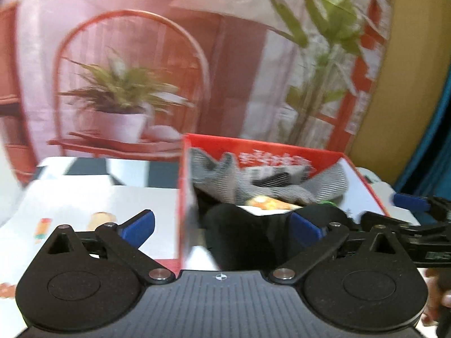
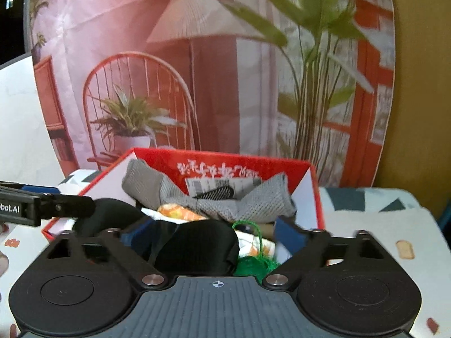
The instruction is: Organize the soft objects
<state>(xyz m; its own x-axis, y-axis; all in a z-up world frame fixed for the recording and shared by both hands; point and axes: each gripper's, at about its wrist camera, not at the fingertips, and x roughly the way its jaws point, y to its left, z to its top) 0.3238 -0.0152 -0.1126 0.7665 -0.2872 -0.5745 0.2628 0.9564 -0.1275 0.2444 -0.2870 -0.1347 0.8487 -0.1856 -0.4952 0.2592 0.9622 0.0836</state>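
both tools stand wide apart, holding nothing. a black cloth point(image 2: 194, 248) lies between the right tool point(image 2: 214, 236) pads, inside the red box point(image 2: 314, 197). the left tool point(image 1: 222, 225) straddles the box wall.

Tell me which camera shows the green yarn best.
The right wrist view: the green yarn lies in plain sight beside the black cloth in the red box. The left wrist view shows only a green speck.

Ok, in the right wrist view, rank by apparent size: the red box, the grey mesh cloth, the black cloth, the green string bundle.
1. red box
2. grey mesh cloth and black cloth: similar, black lies nearer the camera, so unranked
3. green string bundle
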